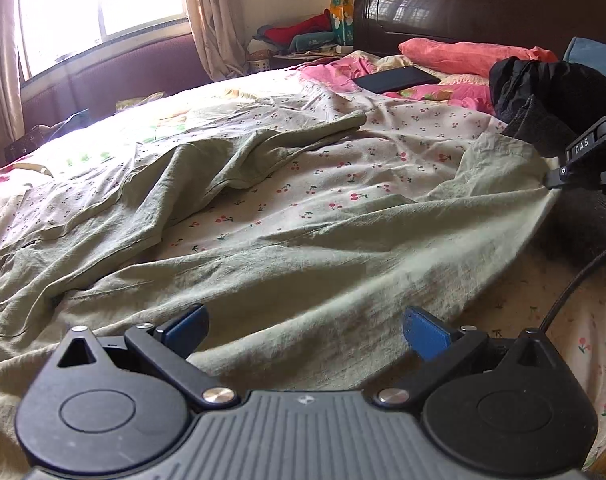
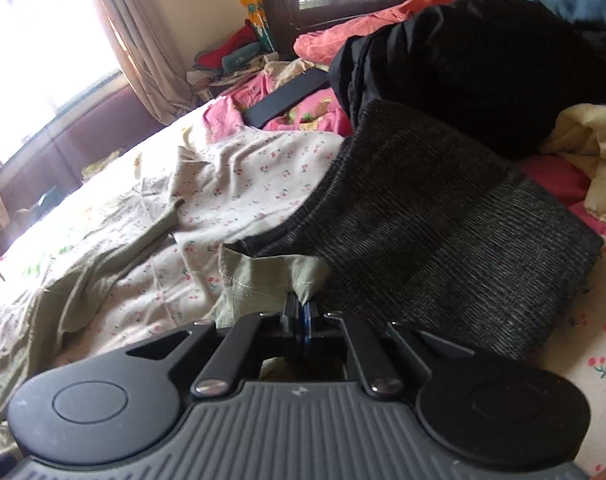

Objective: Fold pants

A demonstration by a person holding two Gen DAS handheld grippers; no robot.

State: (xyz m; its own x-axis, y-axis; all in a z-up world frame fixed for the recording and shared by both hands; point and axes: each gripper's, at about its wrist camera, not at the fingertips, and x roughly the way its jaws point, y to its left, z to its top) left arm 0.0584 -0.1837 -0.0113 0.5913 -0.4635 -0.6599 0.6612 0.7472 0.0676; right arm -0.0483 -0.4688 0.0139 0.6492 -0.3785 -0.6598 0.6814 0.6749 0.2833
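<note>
— Blue pads of the left gripper sit nearest in the left view, spread wide, with only the pants below the gap. Do they touch the cloth?

— Cannot tell. The jaws are released and nothing is pinched between them; the pale green fabric lies rumpled just beyond the tips.

— And the right gripper?

— Clenched on a corner of the pants. In the right view a small peak of green cloth rises out from between the closed pads. The left view shows the same thing from the side: the right gripper at the far right edge, with the fabric drawn toward its tip.

— Where do the pants lie overall?

— Spread across the bedsheet, which has a cherry print. One leg runs off to the left toward the window, the other reaches toward the right gripper, with bare sheet between the two.

— What is next to the pinched corner?

— A grey knit, folded, touching or overlapping the pants edge. Behind it a black garment is heaped, then a coral pillow against the dark headboard. A flat black case rests on pink bedding near there.
</note>
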